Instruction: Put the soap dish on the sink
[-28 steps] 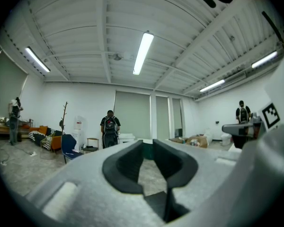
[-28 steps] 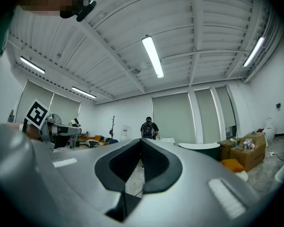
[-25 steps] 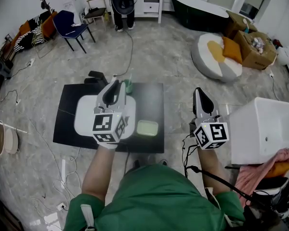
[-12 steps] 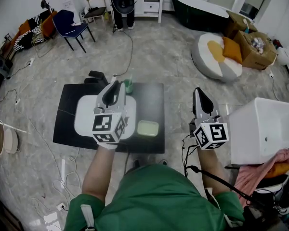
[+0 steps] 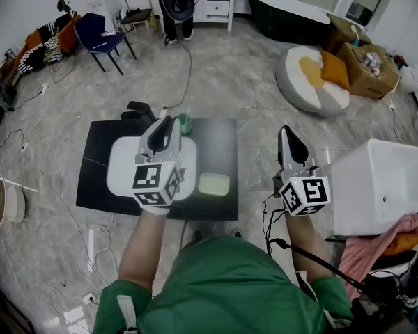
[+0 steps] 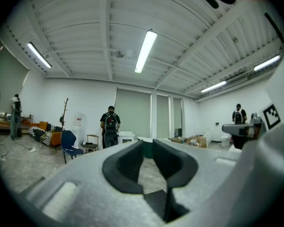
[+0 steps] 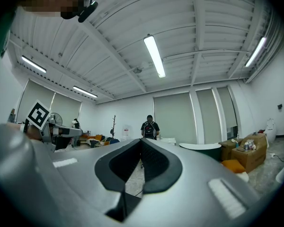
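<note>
The pale green soap dish [image 5: 213, 184] lies on the black tabletop [image 5: 219, 141], just right of the white sink basin [image 5: 122, 169]. My left gripper [image 5: 166, 125] hovers over the basin's right part, pointing away from me; its jaws stand almost together and hold nothing. My right gripper [image 5: 285, 136] hangs over the floor to the right of the table, well apart from the dish, shut and empty. Both gripper views look out level across the room and show neither the dish nor the sink.
A green cup [image 5: 185, 123] stands at the table's back edge beside the left gripper's tips. A white box-like unit [image 5: 380, 186] stands close on my right, with cables [image 5: 268, 214] on the floor between. A person [image 5: 175, 5] stands far back.
</note>
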`<state>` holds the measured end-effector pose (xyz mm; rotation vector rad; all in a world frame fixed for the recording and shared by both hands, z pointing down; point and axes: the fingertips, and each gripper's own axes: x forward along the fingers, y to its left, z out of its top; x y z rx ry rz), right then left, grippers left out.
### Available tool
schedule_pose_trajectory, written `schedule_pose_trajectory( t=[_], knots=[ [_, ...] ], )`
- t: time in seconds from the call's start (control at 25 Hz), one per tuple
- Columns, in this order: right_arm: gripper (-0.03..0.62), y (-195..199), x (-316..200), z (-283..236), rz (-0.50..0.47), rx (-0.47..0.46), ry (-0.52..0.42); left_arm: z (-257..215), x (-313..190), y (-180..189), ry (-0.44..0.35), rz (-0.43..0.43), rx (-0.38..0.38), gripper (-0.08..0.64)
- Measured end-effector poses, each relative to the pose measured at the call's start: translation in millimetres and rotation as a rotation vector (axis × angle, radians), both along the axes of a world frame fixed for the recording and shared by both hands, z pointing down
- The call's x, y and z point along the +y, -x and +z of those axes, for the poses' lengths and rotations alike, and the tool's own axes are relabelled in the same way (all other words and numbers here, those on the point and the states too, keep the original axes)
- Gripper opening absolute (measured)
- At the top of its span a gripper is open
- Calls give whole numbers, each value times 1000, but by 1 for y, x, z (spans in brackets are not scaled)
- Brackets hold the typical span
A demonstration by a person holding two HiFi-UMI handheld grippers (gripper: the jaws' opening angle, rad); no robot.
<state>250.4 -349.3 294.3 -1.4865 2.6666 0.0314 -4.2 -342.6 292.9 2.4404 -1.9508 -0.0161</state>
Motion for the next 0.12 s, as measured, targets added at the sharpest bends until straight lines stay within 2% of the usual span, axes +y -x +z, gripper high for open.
schedule_pose_trajectory(
  t=[0.12],
  knots=[
    [-8,2,-2,-1,0,-2,-2,0,-2,2,0,0,1,63]
  ],
)
